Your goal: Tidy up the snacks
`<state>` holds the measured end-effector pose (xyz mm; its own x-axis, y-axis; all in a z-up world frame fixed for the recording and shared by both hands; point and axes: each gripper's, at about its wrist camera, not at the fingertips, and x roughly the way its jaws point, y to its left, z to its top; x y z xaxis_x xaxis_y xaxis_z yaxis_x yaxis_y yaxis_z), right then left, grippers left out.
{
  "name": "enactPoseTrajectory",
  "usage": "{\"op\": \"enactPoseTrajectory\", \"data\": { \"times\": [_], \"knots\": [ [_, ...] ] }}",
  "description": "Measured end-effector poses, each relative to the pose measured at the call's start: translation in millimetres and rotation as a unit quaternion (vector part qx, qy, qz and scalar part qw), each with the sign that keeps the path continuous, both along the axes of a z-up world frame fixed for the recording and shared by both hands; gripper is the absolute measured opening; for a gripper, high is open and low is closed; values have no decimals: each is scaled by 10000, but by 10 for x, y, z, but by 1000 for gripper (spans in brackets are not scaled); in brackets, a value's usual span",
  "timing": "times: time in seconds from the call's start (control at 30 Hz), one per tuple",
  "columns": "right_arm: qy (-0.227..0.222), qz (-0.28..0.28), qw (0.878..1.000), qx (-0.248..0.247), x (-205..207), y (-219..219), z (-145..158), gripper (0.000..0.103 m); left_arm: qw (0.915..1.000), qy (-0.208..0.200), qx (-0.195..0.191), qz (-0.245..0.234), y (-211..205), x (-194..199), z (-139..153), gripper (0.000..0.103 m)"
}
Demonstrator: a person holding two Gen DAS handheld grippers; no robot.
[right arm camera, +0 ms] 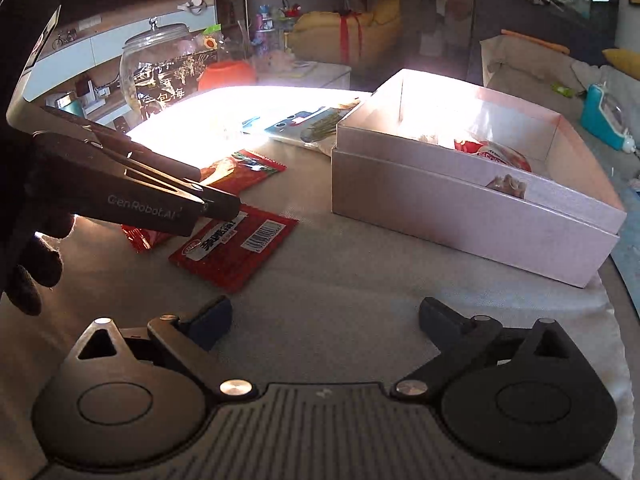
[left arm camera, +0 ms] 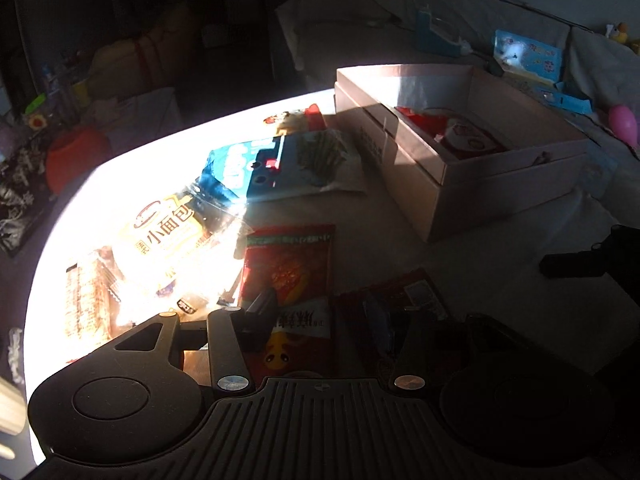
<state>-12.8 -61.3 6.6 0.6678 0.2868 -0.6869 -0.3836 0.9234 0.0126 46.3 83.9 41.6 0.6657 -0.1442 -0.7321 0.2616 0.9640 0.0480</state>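
Nearest my left gripper (left arm camera: 320, 320), its fingers spread apart over the flat red foil snack packet with a barcode label (right arm camera: 236, 246) — long axis running diagonally away toward the box. My right gripper (right arm camera: 324, 320) hangs wide open above bare grey cloth table cover (right arm camera: 340, 280). A second red pepper-print packet (left arm camera: 290, 264) lies just beside. Farther on, the open pale pink cardboard box (right arm camera: 460, 208) holds red-and-white wrappers; beyond — sunlit glare, a glass jar (right arm camera: 160, 68), cluttered room.
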Motion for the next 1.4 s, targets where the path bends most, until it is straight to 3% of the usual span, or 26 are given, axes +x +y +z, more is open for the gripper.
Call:
{"op": "enactPoseTrajectory", "data": {
  "times": [0.1,0.27,0.33,0.6,0.77,0.97,1.23,1.4],
  "knots": [
    [-3,12,10000,-9,-14,8,-1,103,10000,-23,22,17,40,14,3,54],
    [-13,9,10000,-9,-8,9,-8,103,9982,-140,490,302,136,75,-50,57],
    [-12,10,10000,-9,-7,10,-9,103,9979,-158,513,357,195,86,-62,57],
    [-14,11,10000,0,-11,16,-11,103,9990,109,-109,414,412,290,-76,66],
    [72,103,9999,-18,3,7,5,103,9990,145,-228,352,426,297,-87,63],
    [147,208,9997,-55,37,13,20,103,9985,223,-487,139,426,-156,-69,61],
    [186,386,9990,149,198,354,235,102,9962,143,-670,535,647,-625,-90,56],
    [642,334,9971,228,571,610,143,88,9954,157,-793,521,696,-701,-95,56]
  ]
}}
